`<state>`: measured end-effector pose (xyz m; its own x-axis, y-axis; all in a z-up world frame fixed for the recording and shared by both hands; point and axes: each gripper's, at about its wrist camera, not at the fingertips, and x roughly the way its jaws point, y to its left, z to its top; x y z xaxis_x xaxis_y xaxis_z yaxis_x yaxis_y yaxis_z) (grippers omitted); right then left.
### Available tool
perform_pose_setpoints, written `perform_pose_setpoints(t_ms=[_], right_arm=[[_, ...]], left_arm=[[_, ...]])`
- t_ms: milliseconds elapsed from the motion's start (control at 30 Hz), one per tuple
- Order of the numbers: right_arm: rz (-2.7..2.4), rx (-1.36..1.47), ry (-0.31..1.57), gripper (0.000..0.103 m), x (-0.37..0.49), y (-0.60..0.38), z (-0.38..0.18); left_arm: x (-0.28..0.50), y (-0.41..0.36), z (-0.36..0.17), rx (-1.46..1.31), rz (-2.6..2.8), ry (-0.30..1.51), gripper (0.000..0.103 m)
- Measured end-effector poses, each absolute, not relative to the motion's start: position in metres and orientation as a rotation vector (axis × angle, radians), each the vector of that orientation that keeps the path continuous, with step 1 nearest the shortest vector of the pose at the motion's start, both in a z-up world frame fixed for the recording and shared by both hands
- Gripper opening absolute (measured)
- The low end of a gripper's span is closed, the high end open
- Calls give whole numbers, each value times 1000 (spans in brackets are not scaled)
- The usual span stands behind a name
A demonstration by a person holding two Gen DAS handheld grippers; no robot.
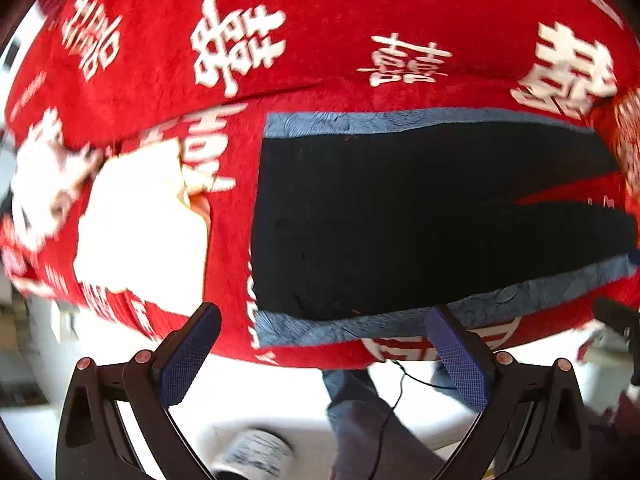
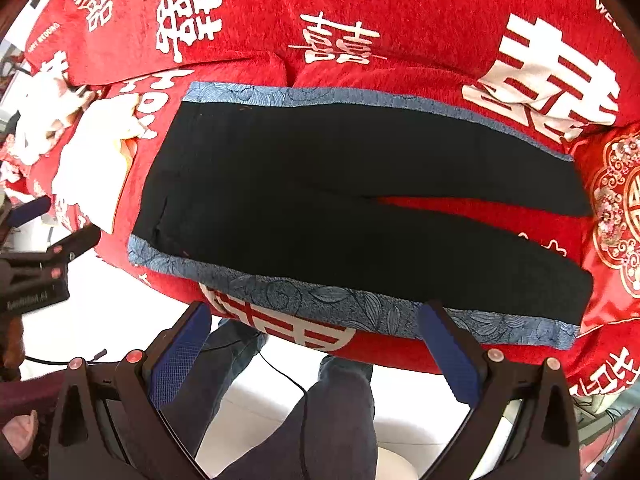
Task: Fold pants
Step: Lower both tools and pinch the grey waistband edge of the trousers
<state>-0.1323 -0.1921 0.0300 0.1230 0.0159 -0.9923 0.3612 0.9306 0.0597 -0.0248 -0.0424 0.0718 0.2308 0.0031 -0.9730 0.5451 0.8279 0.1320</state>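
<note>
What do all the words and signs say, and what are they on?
"囍", big white double-happiness signs, many times over: on the red blanket.
"APPY", cut off at the picture's top edge: on the same blanket.
"WEDDING", small, at the upper left of the right wrist view: same blanket.
Round gold emblem: on the red cushion; too ornate to read.
Small label on the left gripper: too blurred.
The pants: no text.

I see the pants (image 2: 320,208) lying flat on the sofa seat (image 2: 460,216), waistband to the left, legs running right and parted. A folded cloth (image 2: 92,168) lies just left of them. A cushion (image 2: 616,216) sits at the leg ends. The backrest (image 2: 400,8) rises behind.
</note>
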Motion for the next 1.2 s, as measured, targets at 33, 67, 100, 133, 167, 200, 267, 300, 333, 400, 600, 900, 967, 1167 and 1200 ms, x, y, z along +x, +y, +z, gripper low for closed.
perform_pose_setpoints(t_ms=[33, 67, 100, 133, 167, 200, 267, 300, 333, 400, 600, 900, 967, 1167, 1200], right_arm=[[-244, 328, 1430, 103, -137, -197, 29], [-230, 342, 1429, 103, -142, -201, 28], [-214, 361, 1429, 103, -146, -205, 26], [-195, 388, 1427, 103, -151, -210, 23], [-173, 422, 1422, 103, -155, -214, 20], [-150, 457, 1418, 103, -159, -217, 15], [-102, 538, 1416, 103, -165, -220, 5], [-72, 596, 1417, 103, -168, -220, -1], [-47, 650, 1409, 103, -170, -218, -6], [-2, 737, 1372, 103, -172, -213, -13], [3, 887, 1350, 103, -166, -180, -61], [49, 1139, 1299, 103, -159, -126, -180], [39, 1179, 1247, 102, -158, -126, -197], [-14, 1292, 1098, 100, -173, -150, -222], [-10, 1325, 1074, 98, -178, -154, -225]], left_arm=[[-27, -39, 71, 470, -368, 1315, 103], [-30, -36, 69, 437, -342, 1332, 103], [-33, -34, 68, 417, -331, 1341, 103], [-38, -30, 66, 383, -309, 1353, 103], [-43, -26, 64, 362, -289, 1359, 103], [-48, -22, 61, 343, -270, 1370, 103], [-56, -14, 55, 312, -249, 1404, 103], [-59, -9, 53, 297, -246, 1415, 103], [-60, -6, 50, 287, -245, 1422, 103], [-59, 3, 42, 271, -258, 1426, 103], [-38, 30, -12, 172, -315, 1474, 103], [-25, 85, -92, -111, -379, 1518, 103], [-21, 91, -105, -193, -407, 1523, 103], [-9, 88, -133, -269, -453, 1530, 103], [-8, 87, -138, -292, -452, 1541, 103]])
